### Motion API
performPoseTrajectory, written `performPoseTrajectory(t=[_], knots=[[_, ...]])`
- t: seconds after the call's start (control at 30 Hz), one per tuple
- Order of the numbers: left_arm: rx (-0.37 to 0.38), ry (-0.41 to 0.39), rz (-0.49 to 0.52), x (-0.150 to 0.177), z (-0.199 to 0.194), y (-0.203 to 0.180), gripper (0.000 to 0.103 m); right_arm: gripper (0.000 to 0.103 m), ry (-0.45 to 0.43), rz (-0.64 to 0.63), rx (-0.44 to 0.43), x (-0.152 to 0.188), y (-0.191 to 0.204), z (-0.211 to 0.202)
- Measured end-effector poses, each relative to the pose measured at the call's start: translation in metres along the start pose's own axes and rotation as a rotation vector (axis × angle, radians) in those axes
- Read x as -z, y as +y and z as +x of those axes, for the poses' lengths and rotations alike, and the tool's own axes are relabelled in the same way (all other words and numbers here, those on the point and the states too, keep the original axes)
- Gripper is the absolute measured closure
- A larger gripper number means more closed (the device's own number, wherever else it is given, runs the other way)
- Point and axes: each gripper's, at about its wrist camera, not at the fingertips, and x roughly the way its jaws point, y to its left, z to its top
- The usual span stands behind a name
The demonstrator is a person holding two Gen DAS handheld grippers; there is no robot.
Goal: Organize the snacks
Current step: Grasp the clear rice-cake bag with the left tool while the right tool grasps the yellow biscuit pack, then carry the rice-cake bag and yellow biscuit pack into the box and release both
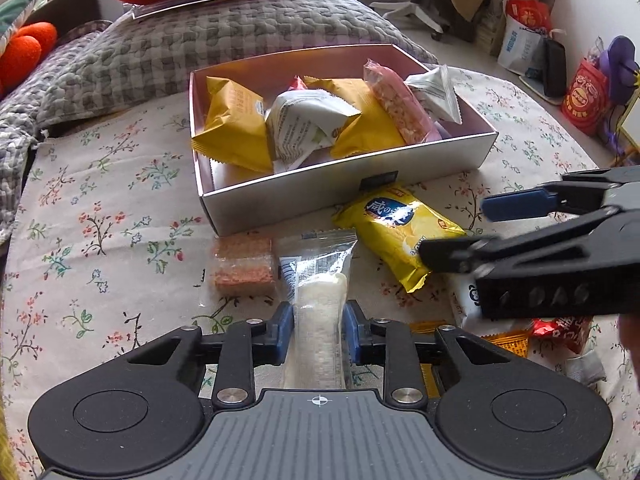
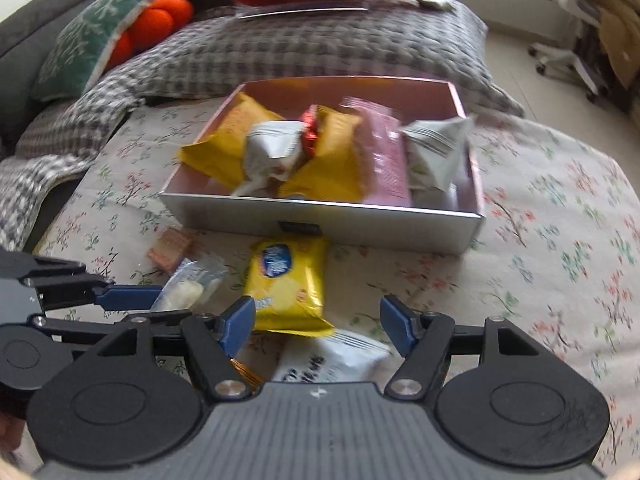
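Left tongs pinch clear-wrapped snack, pitched downward.

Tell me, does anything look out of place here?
Yes: several snacks lie loose on the floral cloth outside the box, including a yellow packet and a pink wafer. Nothing looks spilled or torn.

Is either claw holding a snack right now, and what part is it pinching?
The left gripper pinches the clear-wrapped white rice cracker across its near half, one pad on each long side. The right gripper is open, holding nothing, above the yellow packet.
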Motion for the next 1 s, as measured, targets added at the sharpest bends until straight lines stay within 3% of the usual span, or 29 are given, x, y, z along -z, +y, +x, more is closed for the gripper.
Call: performPoseTrajectory(t=[0.23,0.53,0.73,1.0], knots=[[-0.003,0.001,-0.002,0.0,0.0,0.003,0.078,0.037,-0.023,-0.049,-0.002,-0.002,0.016,0.013],[0.008,-0.01,-0.02,-0.001,-0.004,0.005,0.08,0.059,0.024,-0.026,0.024,0.0,0.017,0.023],[0.061,-0.057,-0.043,-0.007,-0.019,0.005,0.081,0.06,0.052,0.123,-0.049,-0.005,0.002,0.006],[0.08,-0.096,-0.079,-0.011,-0.028,0.012,0.082,0.06,0.027,0.252,-0.081,-0.007,-0.021,-0.014]])
